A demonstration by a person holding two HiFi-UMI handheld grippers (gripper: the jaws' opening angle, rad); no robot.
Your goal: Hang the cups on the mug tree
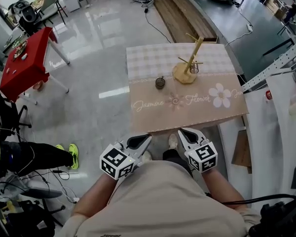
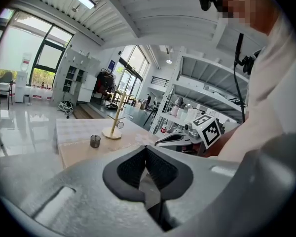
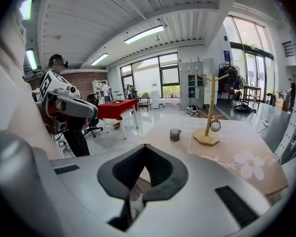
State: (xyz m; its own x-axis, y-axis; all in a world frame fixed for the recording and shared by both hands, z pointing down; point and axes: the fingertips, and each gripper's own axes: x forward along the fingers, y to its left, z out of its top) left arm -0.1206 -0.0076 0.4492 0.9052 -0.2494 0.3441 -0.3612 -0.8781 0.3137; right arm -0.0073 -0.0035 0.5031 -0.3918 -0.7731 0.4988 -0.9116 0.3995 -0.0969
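A wooden mug tree (image 1: 188,63) stands at the far side of the cloth-covered table (image 1: 187,105). A clear glass cup (image 1: 194,68) hangs from one of its low pegs. A dark glass cup (image 1: 160,83) stands upright on the cloth, left of the tree. Both grippers are held close to my body, short of the table's near edge. My left gripper (image 1: 149,137) is shut and holds nothing, and so is my right gripper (image 1: 181,130). The left gripper view shows the tree (image 2: 114,122) and the dark cup (image 2: 95,141) far ahead. In the right gripper view are the tree (image 3: 209,112) and the dark cup (image 3: 175,134).
A red table (image 1: 24,63) stands on the shiny floor at far left. A seated person's leg with a green shoe (image 1: 71,154) is at left, among cables. A white metal frame (image 1: 281,63) and shelving run along the table's right side.
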